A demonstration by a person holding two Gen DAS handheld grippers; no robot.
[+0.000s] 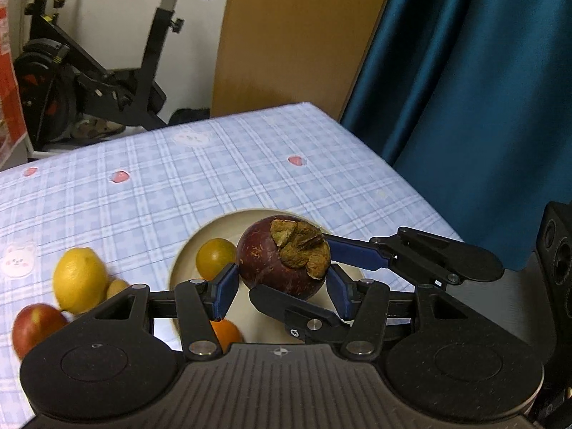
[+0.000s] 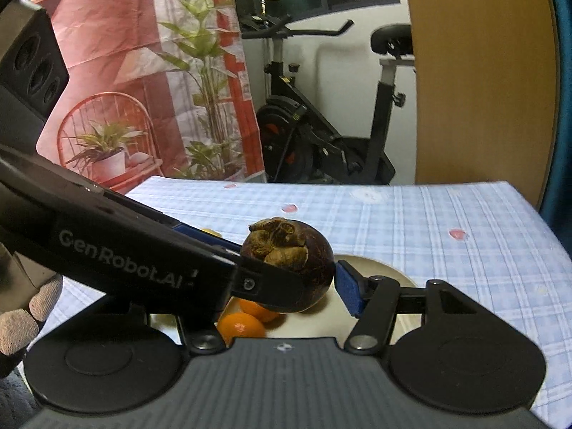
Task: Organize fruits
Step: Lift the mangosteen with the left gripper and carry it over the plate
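Left wrist view: the left gripper (image 1: 282,279) is clamping the mangosteen (image 1: 284,257), with 1 blue pad on each side of the fruit. The right gripper (image 1: 323,271) is reaching in from the right, and its 2 fingers are bracketing the same fruit front and back. The mangosteen is hanging above the plate (image 1: 189,250), clear of the plate surface. A yellow-green citrus (image 1: 214,257) is sitting in the plate, and an orange (image 1: 225,332) is showing behind the left finger. On the tablecloth (image 1: 214,171), a lemon (image 1: 80,279), a small yellow fruit (image 1: 118,287) and an apple (image 1: 37,329) are lying to the left of the plate.

Right wrist view: the right gripper (image 2: 286,286) is holding the mangosteen (image 2: 289,268); its right pad is pressing on the skin, while its left finger is hidden behind the left gripper's body (image 2: 118,254). 2 oranges (image 2: 241,325) are lying in the plate (image 2: 386,268) directly below. A gloved hand (image 2: 21,318) is showing at the left edge.

Risk: 4 fingers are crowding 1 round fruit. If either grip releases unevenly, the mangosteen is likely to roll out and drop onto the oranges. The crossing fingers are also likely to collide during withdrawal. An exercise bike (image 2: 321,136) is standing beyond the table, well apart.
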